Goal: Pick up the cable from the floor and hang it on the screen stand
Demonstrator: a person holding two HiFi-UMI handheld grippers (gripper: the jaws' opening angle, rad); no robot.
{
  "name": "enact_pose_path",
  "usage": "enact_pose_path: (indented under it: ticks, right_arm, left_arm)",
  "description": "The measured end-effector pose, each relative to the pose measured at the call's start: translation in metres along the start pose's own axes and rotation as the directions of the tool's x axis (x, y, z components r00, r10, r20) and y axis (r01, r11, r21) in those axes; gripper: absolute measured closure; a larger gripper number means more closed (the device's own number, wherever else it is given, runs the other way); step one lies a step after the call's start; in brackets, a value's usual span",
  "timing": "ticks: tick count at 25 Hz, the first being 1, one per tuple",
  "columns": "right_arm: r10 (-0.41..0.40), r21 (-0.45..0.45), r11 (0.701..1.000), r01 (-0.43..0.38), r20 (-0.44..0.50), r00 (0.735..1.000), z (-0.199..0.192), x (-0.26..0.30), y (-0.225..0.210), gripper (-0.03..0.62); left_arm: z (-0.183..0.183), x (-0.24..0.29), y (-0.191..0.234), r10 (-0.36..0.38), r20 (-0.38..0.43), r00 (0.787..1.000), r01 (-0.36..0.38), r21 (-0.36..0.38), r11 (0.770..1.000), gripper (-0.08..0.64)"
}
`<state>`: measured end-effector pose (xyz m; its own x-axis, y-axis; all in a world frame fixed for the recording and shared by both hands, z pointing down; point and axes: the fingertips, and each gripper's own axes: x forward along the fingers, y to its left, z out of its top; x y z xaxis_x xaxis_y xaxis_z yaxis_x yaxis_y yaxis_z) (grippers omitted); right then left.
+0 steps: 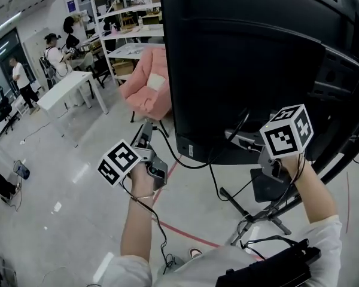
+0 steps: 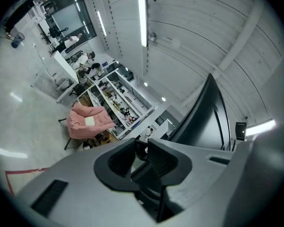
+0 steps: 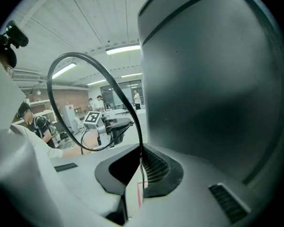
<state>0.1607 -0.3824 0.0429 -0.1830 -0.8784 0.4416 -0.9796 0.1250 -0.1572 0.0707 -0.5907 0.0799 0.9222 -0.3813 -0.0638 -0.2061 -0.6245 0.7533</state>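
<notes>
The big black screen (image 1: 245, 58) stands on its stand (image 1: 260, 211), and I see it from behind. A thin black cable (image 1: 191, 166) sags below the screen's bottom edge between my two grippers. My left gripper (image 1: 146, 139) points up at the left of the screen and is shut on one dark end of the cable (image 2: 141, 151). The right gripper (image 1: 234, 135) is close against the screen's back (image 3: 213, 79), shut on the cable (image 3: 66, 65), which rises from its jaws in a wide loop. The left gripper (image 3: 114, 126) also shows in the right gripper view, beyond that loop.
A pink armchair (image 1: 146, 82) stands behind the screen, with a white table (image 1: 66, 88) and shelves (image 1: 125, 23) further back. People (image 1: 54, 52) stand at the far left. Red tape (image 1: 185, 235) crosses the floor, and other cables (image 1: 269, 241) lie by the stand's feet.
</notes>
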Motion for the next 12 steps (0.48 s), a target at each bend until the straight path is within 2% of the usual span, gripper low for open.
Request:
enact_pose_path:
  ticks: [3,6,9,12]
  right_arm:
    - [-0.087,0.019,0.996,0.086,0.002,0.996,0.008,-0.004,-0.006,0.565]
    - [-0.195,0.064,0.979,0.194,0.012,0.981,0.017,-0.005,-0.015,0.565]
    - [-0.312,0.125,0.944,0.306,0.024,0.950,0.028,-0.003,-0.021,0.565]
    - [-0.418,0.176,0.896,0.407,0.028,0.908,0.041,0.003,-0.017,0.565]
  left_arm:
    - [0.010,0.023,-0.001,-0.060,-0.035,0.998,0.060,-0.002,0.998,0.476]
    - [0.020,0.052,-0.003,-0.138,-0.088,0.986,0.139,0.000,0.990,0.476]
    - [0.026,0.082,0.001,-0.214,-0.164,0.963,0.215,-0.008,0.977,0.476]
    - [0.038,0.101,0.005,-0.266,-0.238,0.934,0.281,0.032,0.959,0.476]
